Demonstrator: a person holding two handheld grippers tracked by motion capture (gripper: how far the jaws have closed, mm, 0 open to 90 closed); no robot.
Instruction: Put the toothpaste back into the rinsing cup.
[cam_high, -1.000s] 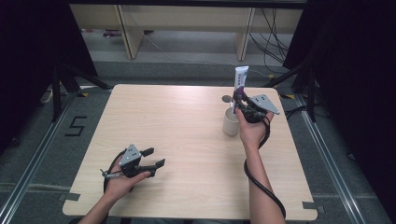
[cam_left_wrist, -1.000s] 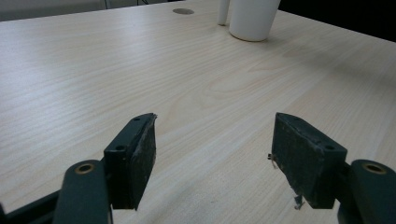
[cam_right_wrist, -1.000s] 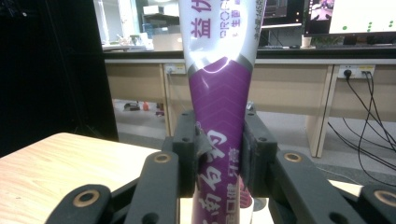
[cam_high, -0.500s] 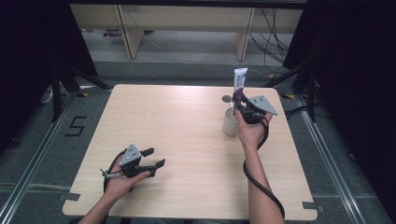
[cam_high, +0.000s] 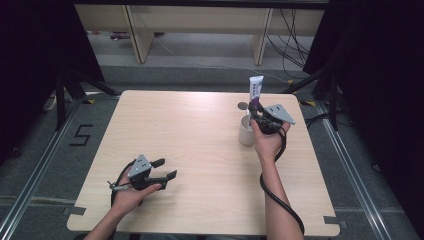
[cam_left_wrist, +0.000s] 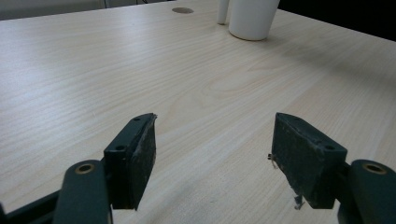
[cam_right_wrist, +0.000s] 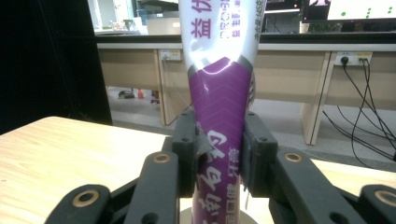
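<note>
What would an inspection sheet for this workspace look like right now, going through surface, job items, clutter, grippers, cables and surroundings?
Surface: light wood table, bare across the middle.
Job's things: white and purple tube held upright above the white cup.
Clutter: small round dark disc behind the cup.
Grippers: right gripper shut on the tube; left gripper open, low over the table.
Cables: black cable trails along the right forearm.
Surroundings: wooden bench legs, floor cables, dark curtains at the sides.
</note>
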